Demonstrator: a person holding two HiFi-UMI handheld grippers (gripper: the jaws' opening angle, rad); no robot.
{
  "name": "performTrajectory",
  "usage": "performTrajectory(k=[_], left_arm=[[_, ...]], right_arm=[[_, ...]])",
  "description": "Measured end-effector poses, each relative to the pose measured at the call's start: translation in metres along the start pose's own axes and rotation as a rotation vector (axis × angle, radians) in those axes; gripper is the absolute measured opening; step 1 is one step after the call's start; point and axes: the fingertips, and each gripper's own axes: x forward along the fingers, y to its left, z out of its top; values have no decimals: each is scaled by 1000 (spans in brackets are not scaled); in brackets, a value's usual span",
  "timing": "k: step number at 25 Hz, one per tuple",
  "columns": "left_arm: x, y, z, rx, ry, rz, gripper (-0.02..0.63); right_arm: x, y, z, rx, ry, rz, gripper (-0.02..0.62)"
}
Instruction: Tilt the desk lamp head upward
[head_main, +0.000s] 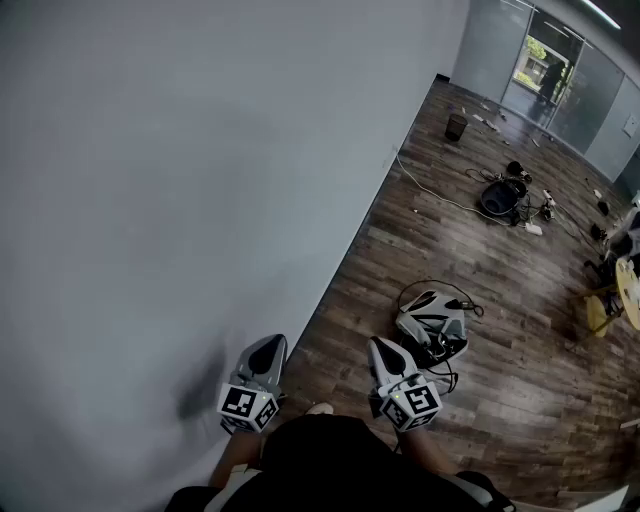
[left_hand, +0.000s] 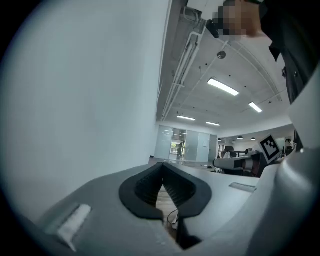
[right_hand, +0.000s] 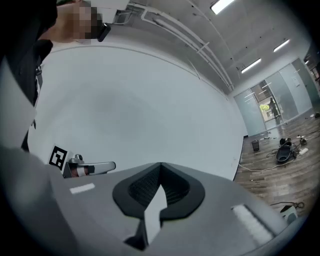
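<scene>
No desk lamp shows in any view. In the head view both grippers are held low in front of the person's body. My left gripper (head_main: 268, 348) points toward the plain grey wall (head_main: 180, 180), its jaws shut with nothing between them. My right gripper (head_main: 385, 349) hangs over the wooden floor (head_main: 480, 270), jaws likewise shut and empty. The left gripper view looks along its closed tips (left_hand: 162, 167) toward the wall and a far office. In the right gripper view the closed tips (right_hand: 161, 167) face the wall, and the left gripper (right_hand: 82, 167) appears at the left.
A white and grey helmet-like object with a black cable (head_main: 433, 323) lies on the floor just right of my right gripper. Farther off are a dark bag with cables (head_main: 503, 195), a small bin (head_main: 456, 126), a glass door (head_main: 540, 65) and a yellow chair (head_main: 605, 310).
</scene>
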Motion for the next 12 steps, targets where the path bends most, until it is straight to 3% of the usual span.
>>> performTrajectory(k=[12], left_arm=[[15,-4,-6,-50,7,-18,0]], right_arm=[[-7,-10,2,7,-3,-13,2]])
